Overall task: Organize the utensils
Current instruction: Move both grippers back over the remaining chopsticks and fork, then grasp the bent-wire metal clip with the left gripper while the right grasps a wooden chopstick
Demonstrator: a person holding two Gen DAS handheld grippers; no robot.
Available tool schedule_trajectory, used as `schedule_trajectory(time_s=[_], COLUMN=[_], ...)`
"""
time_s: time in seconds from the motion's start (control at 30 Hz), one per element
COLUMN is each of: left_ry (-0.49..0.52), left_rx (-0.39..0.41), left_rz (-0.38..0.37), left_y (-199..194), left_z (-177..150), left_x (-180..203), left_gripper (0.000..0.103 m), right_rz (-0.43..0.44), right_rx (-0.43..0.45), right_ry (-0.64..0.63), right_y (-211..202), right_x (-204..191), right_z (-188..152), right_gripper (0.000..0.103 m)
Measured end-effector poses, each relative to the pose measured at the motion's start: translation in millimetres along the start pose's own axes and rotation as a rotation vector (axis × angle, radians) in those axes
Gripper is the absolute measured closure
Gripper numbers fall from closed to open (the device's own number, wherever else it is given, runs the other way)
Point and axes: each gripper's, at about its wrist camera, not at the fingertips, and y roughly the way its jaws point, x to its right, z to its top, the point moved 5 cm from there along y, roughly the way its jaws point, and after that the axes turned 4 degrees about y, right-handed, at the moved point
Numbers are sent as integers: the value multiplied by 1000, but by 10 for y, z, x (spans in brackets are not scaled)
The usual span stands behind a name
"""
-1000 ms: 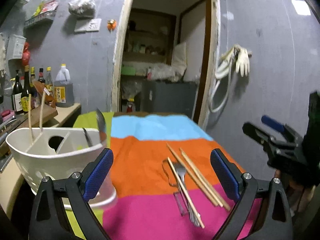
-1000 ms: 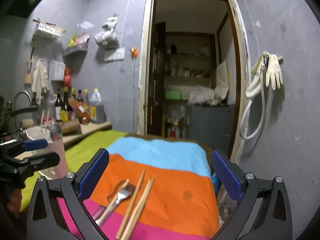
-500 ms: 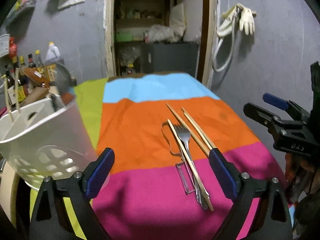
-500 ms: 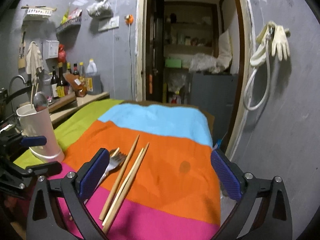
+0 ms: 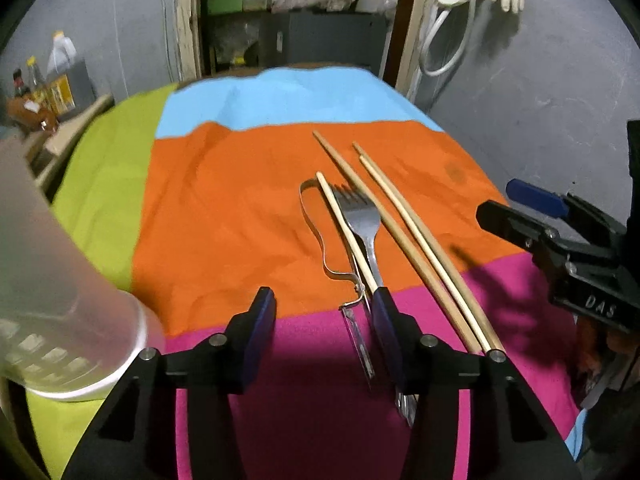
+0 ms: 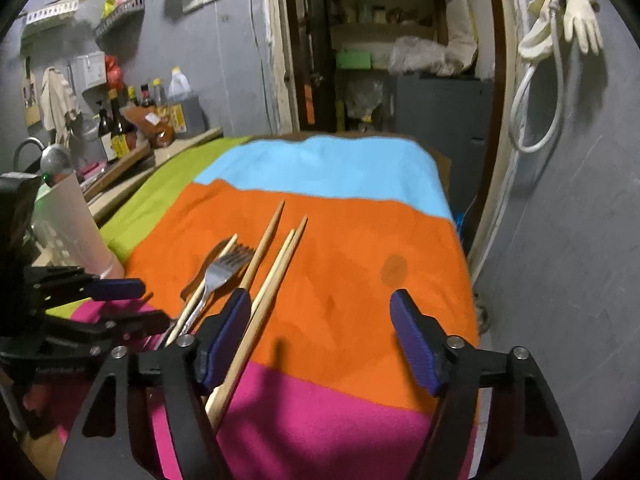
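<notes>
At the cloth's left edge stands a white plastic holder [image 5: 60, 312]. The left gripper [image 5: 324, 332] hovers, fingers apart and empty, over bare pink cloth [image 5: 296, 396]. Centre: one steel fork [image 5: 362, 220], four wooden chopsticks [image 5: 404, 220]. The right gripper [image 6: 320, 336] gapes wide, holding nothing, over open orange fabric.

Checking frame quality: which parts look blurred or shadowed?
Left wrist view: the white plastic utensil holder at the left edge is smeared; dark shadow covers the striped cloth's magenta band. Right wrist view: the metal fork stays sharp.
</notes>
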Motion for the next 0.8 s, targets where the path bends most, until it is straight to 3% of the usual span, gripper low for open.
schedule_trajectory(time_s=[0.13, 0.37, 0.53, 0.8], left_ry=[-8, 5, -25, -31], left_rx=[-25, -37, -41, -45], left_rz=[-11, 5, -4, 17], left_y=[76, 131, 173, 248], left_z=[48, 120, 200, 297], left_x=[-9, -9, -45, -78], left_gripper=[61, 66, 70, 79], right_rz=[11, 25, 48, 60], right_rx=[-42, -79, -118, -166], right_ry=[-5, -5, -22, -37], right_y=[87, 163, 252, 421], right_x=[-13, -9, -65, -147], right_z=[-34, -52, -67, -32], right_gripper=[46, 47, 57, 65])
